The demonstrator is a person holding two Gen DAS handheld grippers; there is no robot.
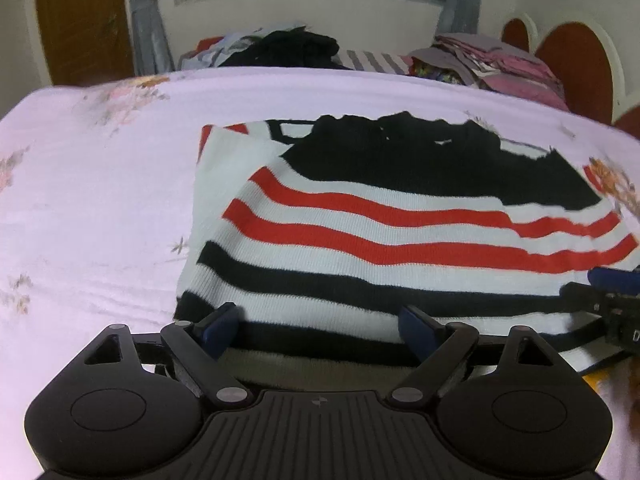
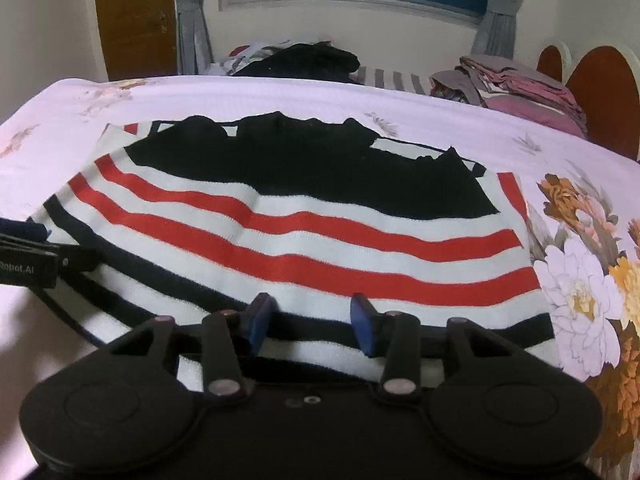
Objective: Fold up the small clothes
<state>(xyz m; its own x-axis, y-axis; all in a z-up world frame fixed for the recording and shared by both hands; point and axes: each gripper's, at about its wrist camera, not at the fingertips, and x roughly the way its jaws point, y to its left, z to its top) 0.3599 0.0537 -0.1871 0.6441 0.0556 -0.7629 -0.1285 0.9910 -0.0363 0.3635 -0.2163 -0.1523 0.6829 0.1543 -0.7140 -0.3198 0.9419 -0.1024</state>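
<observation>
A knitted sweater (image 1: 360, 236) (image 2: 304, 240) with a black top and red, white and black stripes lies flat on the bed, its sleeves folded in. My left gripper (image 1: 320, 320) hovers over the near hem toward the sweater's left side, jaws wide open, with nothing pinched between the blue pads. My right gripper (image 2: 312, 314) stands over the near hem further right, jaws partly apart and open, and the cloth lies beneath them ungripped. Each gripper shows at the edge of the other's view: the right gripper (image 1: 612, 292) and the left gripper (image 2: 24, 248).
The pink floral bedsheet (image 1: 100, 200) (image 2: 580, 280) surrounds the sweater. At the bed's far side lie a dark heap of clothes (image 1: 288, 48) (image 2: 304, 60) and a folded pink and grey stack (image 1: 500, 60) (image 2: 520, 84). A red headboard (image 1: 576, 68) stands at the right.
</observation>
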